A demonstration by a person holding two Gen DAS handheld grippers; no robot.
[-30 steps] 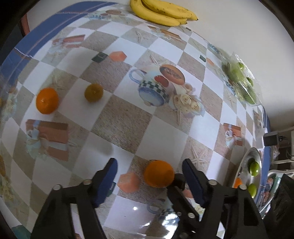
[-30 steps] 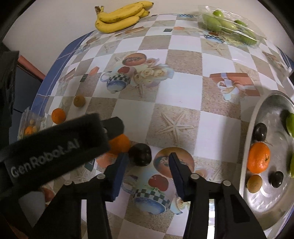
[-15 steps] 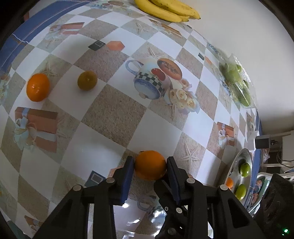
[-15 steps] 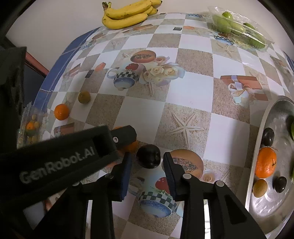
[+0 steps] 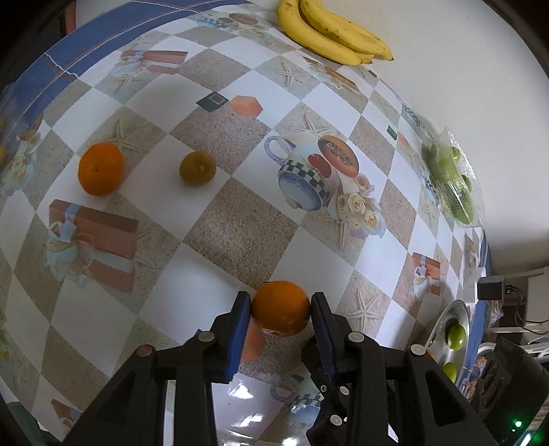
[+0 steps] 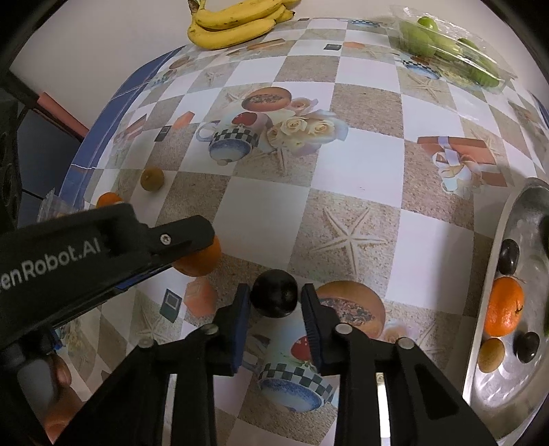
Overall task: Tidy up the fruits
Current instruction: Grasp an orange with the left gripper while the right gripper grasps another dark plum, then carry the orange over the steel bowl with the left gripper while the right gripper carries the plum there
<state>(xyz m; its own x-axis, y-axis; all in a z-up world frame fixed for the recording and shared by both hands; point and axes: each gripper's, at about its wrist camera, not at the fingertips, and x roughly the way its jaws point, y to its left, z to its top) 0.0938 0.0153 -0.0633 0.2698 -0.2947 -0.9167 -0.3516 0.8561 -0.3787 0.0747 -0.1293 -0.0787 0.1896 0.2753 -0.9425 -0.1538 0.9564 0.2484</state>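
Note:
My left gripper (image 5: 279,305) is shut on an orange (image 5: 280,307) just above the patterned tablecloth. The orange also shows in the right wrist view (image 6: 200,260), partly behind the left gripper's finger. My right gripper (image 6: 274,298) is shut on a dark plum (image 6: 273,297), close beside the left one. A silver fruit tray (image 6: 504,247) at the right holds an orange (image 6: 505,310), dark plums and a brownish fruit; its edge shows in the left wrist view (image 5: 442,319) with green fruits on it.
Another orange (image 5: 100,168) and a greenish-brown fruit (image 5: 198,168) lie on the cloth at the left. Bananas (image 5: 329,31) lie at the far edge by the wall. A clear pack of green fruits (image 6: 446,51) sits at the far right.
Both grippers have closed from open: the left on the orange, the right on the dark plum. Both now hold their fruit slightly raised.

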